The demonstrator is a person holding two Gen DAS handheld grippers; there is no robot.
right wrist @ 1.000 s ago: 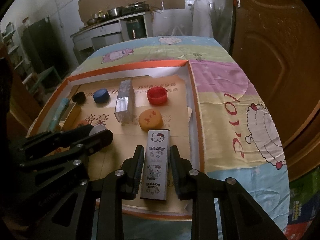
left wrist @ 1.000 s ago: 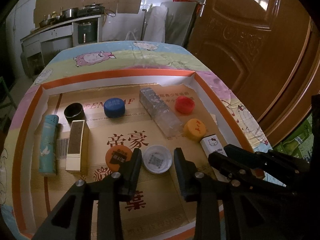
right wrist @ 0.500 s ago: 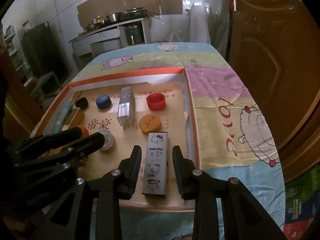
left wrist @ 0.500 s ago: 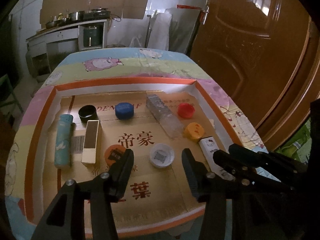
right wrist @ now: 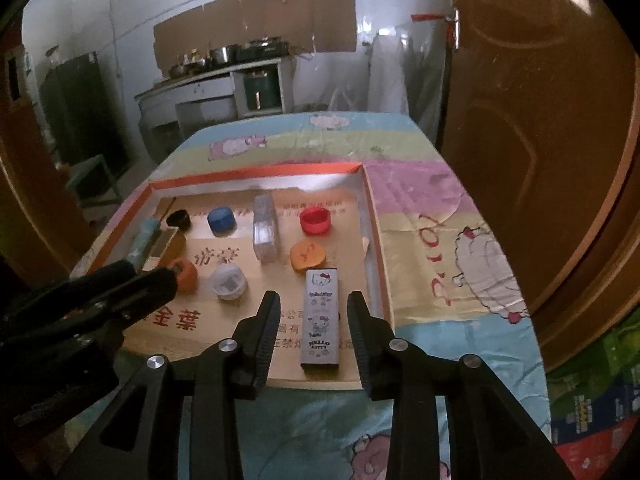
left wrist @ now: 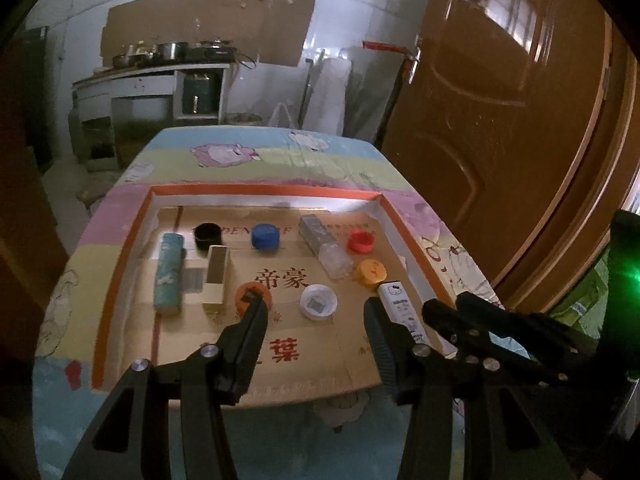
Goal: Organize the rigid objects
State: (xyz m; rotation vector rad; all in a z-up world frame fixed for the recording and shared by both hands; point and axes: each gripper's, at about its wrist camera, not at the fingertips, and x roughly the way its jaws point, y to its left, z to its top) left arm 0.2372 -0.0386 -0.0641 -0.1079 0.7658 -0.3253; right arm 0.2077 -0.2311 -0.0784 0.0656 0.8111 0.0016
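Note:
A shallow cardboard tray [left wrist: 260,190] with an orange rim holds the objects. In it lie a black cap [left wrist: 207,233], a blue cap [left wrist: 265,236], a clear plastic box [left wrist: 324,246], a red cap [left wrist: 361,241], a yellow cap [left wrist: 371,273], an orange cap [left wrist: 251,296], a teal tube [left wrist: 169,276] and a cream box [left wrist: 216,276]. My left gripper [left wrist: 316,311] is open just behind a white cap [left wrist: 319,298]. The right gripper [right wrist: 314,300] hovers over a Hello Kitty box [right wrist: 321,316]. Its jaws are opening, both pads off the box.
The tray rests on a table with a cartoon-print cloth [right wrist: 440,216]. A brown door [left wrist: 500,120] stands close on the right. A kitchen counter [left wrist: 160,76] lies beyond the far end. The table's near edge is just under both grippers.
Both grippers have pulled back and risen from the tray. The left jaws spread wide off the white cap. The right jaws have parted from the Hello Kitty box, which stays flat in the tray.

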